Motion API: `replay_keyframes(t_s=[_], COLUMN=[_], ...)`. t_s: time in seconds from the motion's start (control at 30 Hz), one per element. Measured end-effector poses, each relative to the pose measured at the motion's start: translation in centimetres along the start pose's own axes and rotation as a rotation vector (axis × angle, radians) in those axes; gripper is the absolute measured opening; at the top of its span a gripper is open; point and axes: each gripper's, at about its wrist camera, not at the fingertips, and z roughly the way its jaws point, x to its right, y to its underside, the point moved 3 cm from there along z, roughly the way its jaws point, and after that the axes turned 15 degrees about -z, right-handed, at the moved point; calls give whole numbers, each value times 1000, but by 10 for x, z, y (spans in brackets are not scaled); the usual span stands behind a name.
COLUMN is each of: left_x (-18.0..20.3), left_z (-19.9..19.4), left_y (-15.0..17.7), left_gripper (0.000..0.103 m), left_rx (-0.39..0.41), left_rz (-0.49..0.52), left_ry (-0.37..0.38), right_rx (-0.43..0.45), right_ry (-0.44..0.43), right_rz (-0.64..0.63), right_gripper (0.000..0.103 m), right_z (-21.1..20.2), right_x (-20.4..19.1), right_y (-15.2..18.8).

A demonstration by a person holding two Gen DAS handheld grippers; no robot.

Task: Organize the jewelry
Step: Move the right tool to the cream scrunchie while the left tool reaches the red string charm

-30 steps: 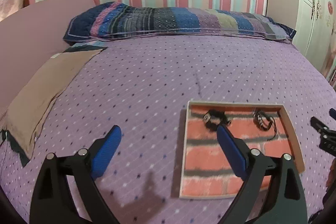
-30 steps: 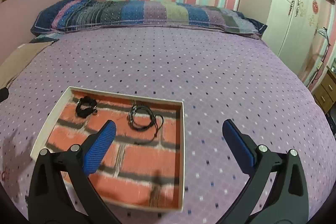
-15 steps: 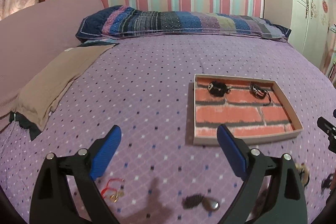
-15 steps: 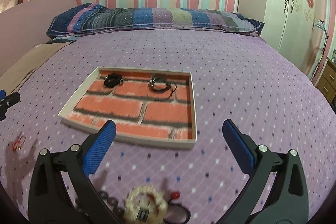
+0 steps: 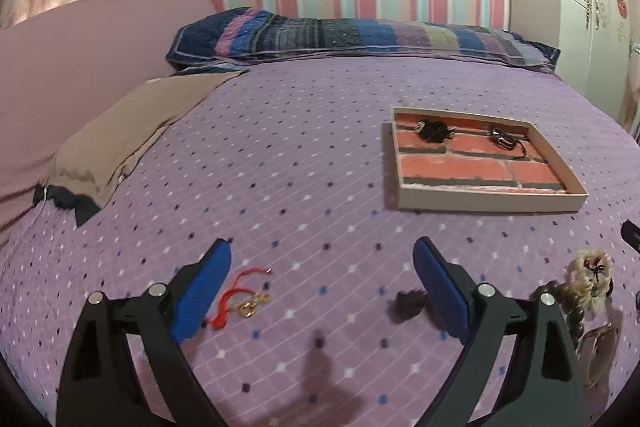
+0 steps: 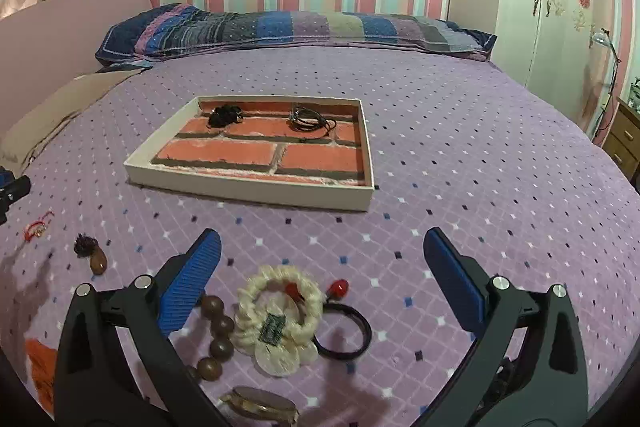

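You have even, warm indoor light; soft gripper shadows fall on the bedspread [image 5: 320, 163] nearest you. Fisheye bends the edges; corners vignette black.

Left gripper [image 5: 322, 279]: jaws wide apart, blue pads [image 5: 202, 289] at 7 and 5 o'clock of own view, nothing between them, hovering low, pointing forward.
Right gripper [image 6: 320, 275]: jaws equally spread, pads [image 6: 454, 283] empty, tilted slightly downward; left gripper's tip visible at 9 o'clock.
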Motion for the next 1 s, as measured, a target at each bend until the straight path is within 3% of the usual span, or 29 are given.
replay_keyframes(t_s=[0.5,0.87,1.0], left_x=[-50,-72,-76], left_z=[28,39,42], left_y=[39,40,40], left_gripper=[91,91,90], left_rx=[-41,-52,-56], left_rz=[-15,-49,-54], left_ry=[-47,-62,-56], right_rx=[-22,-52,-69], right_ry=[26,8,-6], right_rz=[-8,1,19], right_gripper=[98,84,74], right_z=[12,23,27], right_x=[-11,-10,-8], right_y=[42,49,51])
